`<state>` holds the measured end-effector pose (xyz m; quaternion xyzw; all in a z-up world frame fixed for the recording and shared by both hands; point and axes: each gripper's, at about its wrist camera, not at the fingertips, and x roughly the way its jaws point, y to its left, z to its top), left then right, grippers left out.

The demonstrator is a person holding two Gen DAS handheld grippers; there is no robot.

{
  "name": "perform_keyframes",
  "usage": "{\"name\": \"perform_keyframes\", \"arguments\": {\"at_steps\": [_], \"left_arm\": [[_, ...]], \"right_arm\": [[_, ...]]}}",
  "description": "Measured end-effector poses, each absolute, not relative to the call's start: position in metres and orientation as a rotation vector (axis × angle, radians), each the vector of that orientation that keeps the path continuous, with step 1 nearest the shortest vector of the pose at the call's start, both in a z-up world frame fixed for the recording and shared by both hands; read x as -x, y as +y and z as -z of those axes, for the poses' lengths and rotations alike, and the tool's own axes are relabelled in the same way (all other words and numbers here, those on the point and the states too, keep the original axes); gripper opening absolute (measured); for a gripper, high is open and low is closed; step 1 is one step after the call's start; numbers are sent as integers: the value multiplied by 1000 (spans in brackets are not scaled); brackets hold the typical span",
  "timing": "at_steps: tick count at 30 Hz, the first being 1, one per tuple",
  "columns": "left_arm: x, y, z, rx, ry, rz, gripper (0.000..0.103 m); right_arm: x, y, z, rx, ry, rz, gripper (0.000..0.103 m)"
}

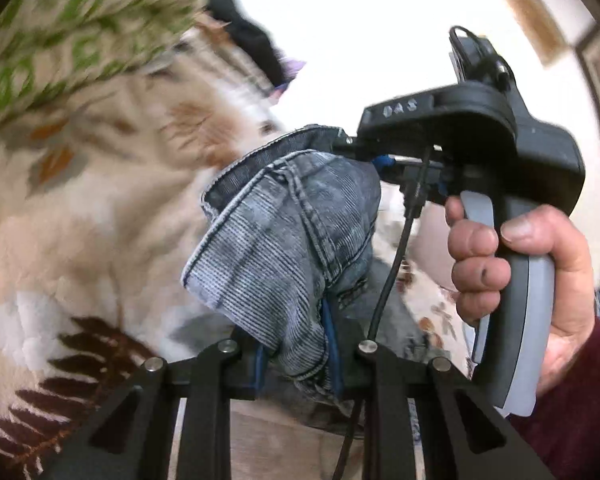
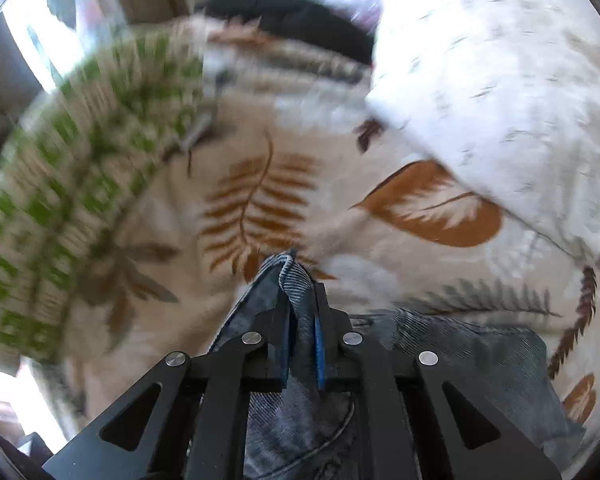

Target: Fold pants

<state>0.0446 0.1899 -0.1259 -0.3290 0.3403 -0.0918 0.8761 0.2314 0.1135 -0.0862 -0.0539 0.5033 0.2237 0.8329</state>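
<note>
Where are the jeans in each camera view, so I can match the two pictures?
Left wrist view: the jeans fill the centre, bunched, running from the left claw at bottom up to the right claw.
Right wrist view: the jeans sit at bottom centre, a fold pinched in the right claw, more denim lying lower right.
Shared landmark: the leaf-print blanket behind the jeans.

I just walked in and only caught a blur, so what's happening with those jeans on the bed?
A person is folding a pair of jeans over a leaf-print bedspread, with a handheld gripper in each hand. The left gripper is shut on a bunch of denim, and the right gripper is shut on another edge of it. The cloth hangs lifted between them, not yet laid flat.
</note>
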Motion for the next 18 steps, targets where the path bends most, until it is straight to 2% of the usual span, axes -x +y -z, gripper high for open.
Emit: {"name": "perform_keyframes", "arguments": {"at_steps": [9,14,18], "left_arm": [[-26,106,70,459,565,402,25],[-23,32,65,350,582,516,23],[-24,-31,75,270,637,599,22]], "right_arm": [[-189,0,25,-123,911,-428,8],[-156,-102,10,-266,838,-382,8],[-135,-182,23,-384,828,-344,8]]}}
